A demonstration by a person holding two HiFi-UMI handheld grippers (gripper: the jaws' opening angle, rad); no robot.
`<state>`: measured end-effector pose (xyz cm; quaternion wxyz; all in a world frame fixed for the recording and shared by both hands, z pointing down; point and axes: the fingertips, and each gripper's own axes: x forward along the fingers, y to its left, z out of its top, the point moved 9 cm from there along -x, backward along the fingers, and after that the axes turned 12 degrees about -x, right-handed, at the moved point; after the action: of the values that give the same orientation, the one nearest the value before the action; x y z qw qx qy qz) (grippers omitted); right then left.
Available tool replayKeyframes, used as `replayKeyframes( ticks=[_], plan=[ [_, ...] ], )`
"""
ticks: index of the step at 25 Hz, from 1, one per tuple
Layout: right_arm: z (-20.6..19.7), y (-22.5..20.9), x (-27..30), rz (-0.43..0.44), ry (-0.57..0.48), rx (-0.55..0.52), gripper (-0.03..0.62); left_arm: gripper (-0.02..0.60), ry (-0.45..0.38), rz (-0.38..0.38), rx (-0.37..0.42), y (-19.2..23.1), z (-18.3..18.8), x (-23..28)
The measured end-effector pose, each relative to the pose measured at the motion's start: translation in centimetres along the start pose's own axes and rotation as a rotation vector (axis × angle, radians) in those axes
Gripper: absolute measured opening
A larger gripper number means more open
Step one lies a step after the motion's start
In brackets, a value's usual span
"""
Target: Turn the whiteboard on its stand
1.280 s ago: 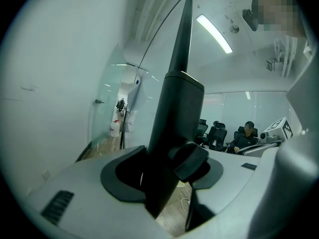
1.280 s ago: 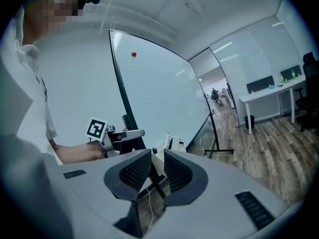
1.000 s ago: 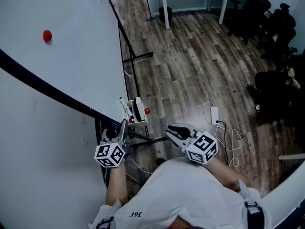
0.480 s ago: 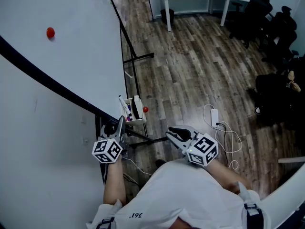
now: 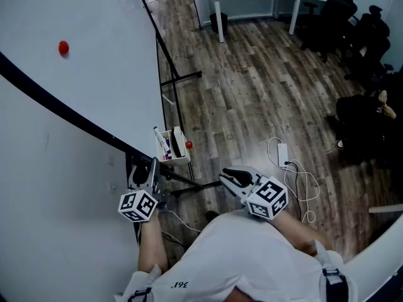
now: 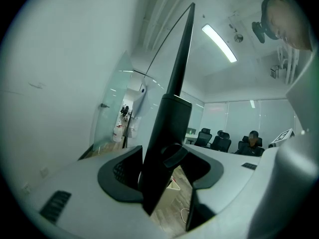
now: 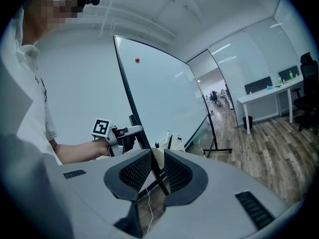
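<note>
Black frame edge (image 6: 172, 118) of whiteboard (image 5: 88, 68) stands between left gripper (image 5: 153, 170) jaws. Jaws have just been opening; strip of floor shows beside frame, grip released. Whiteboard upright on stand (image 5: 182, 75), at head view's left; red magnet (image 5: 63, 47) on face, small tray (image 5: 173, 146) with markers just beside lower edge. Right gripper (image 5: 228, 176) over wood floor (image 5: 252, 93), apart from board, jaws parted, empty.
</note>
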<state>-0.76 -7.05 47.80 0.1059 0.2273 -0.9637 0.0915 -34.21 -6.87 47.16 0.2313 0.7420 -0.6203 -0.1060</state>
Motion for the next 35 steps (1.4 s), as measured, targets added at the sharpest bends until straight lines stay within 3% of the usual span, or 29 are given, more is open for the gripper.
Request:
replayKeyframes(
  ticks=[8, 17, 29, 35],
  plan=[
    [-0.4, -0.7, -1.7, -0.020, -0.006, 0.017, 0.081, 0.224, -0.044, 0.021, 0.000, -0.2, 0.4, -1.8],
    [-0.7, -2.3, -2.7, -0.012, -0.008, 0.029, 0.081, 0.223, -0.099, 0.061, -0.074, -1.2, -0.4, -3.8],
    [-0.5, -4.9, -3.9, 0.064, 0.001, 0.015, 0.081, 0.221, -0.141, 0.105, -0.129, -4.4, -2.5, -5.6],
    [-0.4, -6.3, -4.9, 0.088, 0.003, -0.004, 0.081, 0.201, -0.176, 0.072, -0.164, -7.3, -3.9, -6.2]
  ],
)
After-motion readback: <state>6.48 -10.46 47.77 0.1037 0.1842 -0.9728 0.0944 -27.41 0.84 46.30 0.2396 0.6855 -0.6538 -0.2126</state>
